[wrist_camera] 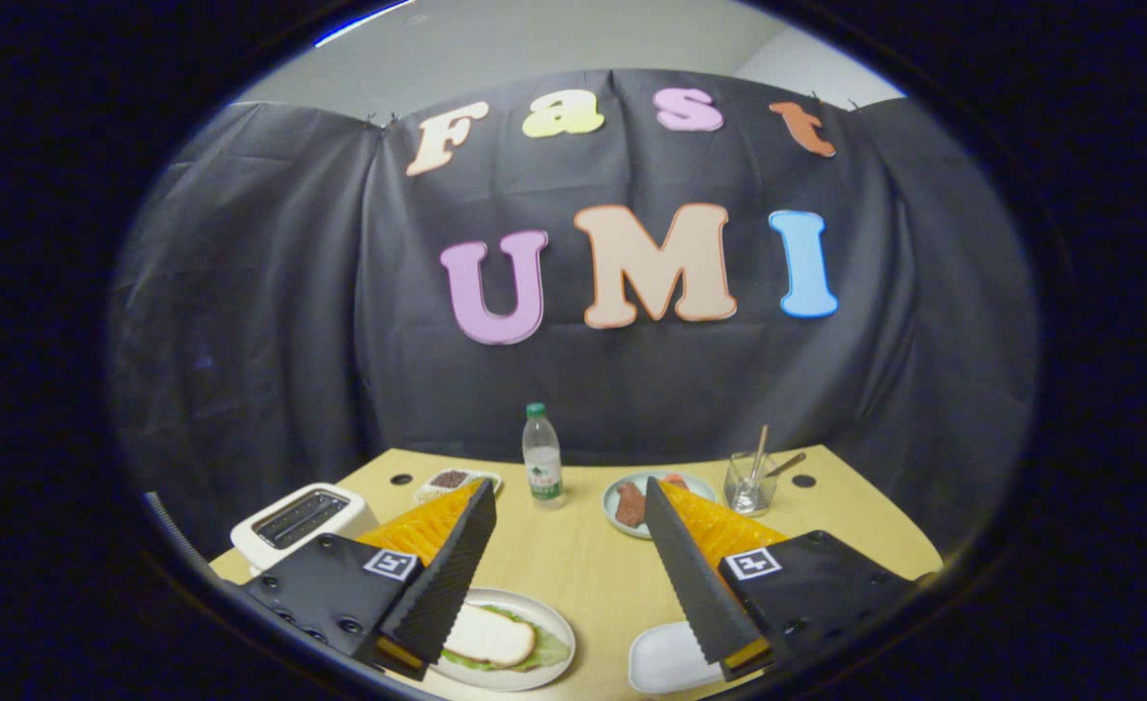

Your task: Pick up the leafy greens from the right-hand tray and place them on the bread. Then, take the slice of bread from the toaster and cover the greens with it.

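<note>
2 fingers of your gripper (pixel 569 506) spread wide, holding nothing | sandwich's top bread (pixel 489 636) sits low between them, nearer left finger | toaster (pixel 303 521) off left, slots look empty

Even indoor light, strong fisheye edge distortion

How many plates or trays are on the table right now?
4: sandwich plate and white tray between the open gripper's fingers; small dish and meat plate beyond. Fingers may hide more.
</note>
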Demonstrator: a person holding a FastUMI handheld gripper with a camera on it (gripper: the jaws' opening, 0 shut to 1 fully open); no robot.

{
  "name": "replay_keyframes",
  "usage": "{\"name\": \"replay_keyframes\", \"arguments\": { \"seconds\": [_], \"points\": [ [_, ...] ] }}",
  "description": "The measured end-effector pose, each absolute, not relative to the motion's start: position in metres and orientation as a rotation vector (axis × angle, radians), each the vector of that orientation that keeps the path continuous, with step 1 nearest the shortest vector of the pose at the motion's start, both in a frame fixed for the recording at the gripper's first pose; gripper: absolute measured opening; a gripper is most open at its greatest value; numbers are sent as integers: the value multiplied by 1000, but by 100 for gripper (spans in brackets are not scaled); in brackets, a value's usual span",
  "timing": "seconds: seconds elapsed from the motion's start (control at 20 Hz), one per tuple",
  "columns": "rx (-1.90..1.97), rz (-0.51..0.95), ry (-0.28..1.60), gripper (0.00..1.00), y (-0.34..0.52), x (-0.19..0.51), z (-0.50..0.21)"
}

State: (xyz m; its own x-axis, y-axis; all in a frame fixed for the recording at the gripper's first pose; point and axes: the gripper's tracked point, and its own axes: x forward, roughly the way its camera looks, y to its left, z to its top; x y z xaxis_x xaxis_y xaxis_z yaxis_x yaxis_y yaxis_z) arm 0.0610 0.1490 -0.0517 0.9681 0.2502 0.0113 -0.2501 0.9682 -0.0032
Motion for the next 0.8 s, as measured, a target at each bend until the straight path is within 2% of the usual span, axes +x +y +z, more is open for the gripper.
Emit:
{"name": "replay_keyframes", "arguments": {
  "seconds": [0.3, 0.8],
  "points": [
    [81, 262, -84, 97, 133, 18, -30],
    [78, 248, -54, 96, 101, -19, -31]
  ]
}}
